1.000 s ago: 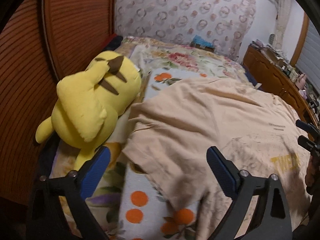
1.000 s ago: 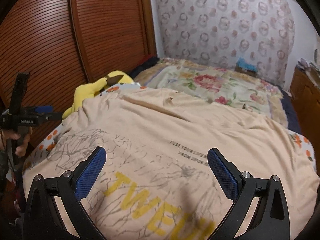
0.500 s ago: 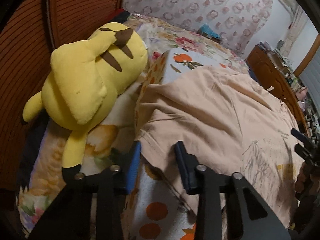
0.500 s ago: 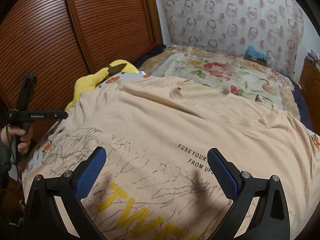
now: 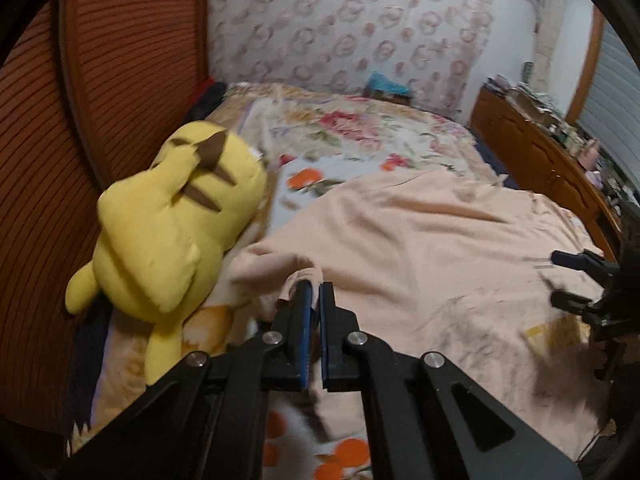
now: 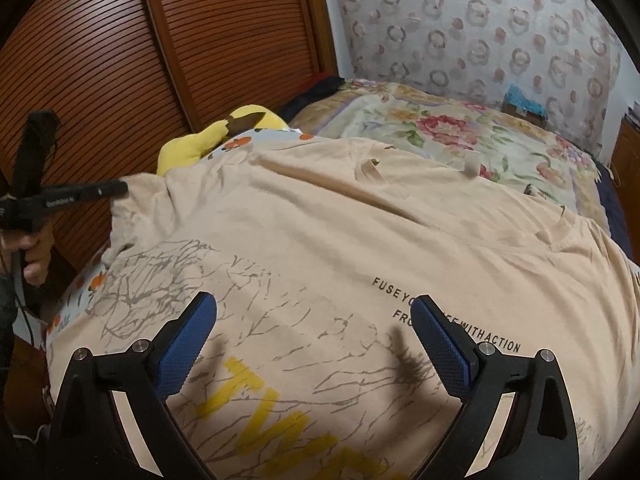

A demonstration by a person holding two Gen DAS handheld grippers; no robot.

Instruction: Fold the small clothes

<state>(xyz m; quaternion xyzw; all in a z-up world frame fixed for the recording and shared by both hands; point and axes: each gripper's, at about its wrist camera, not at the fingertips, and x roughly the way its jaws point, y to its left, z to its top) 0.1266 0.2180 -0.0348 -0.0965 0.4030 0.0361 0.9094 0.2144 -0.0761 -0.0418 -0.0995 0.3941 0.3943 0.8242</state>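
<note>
Beside the yellow plush toy (image 5: 168,224), the left gripper (image 5: 314,292) is clamped on the sleeve edge of the peach T-shirt (image 6: 360,248) spread across the bed, so carry it inward smoothly while the right gripper (image 6: 312,320), jaws apart, hovers over the print.

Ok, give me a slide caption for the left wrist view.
Left claw shut on the peach T-shirt's edge beside a yellow plush toy on the bed.

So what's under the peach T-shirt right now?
The peach T-shirt lies on an orange-print sheet, which shows at the left edge, over the floral bedspread. Anything beneath the shirt's middle is covered.
</note>
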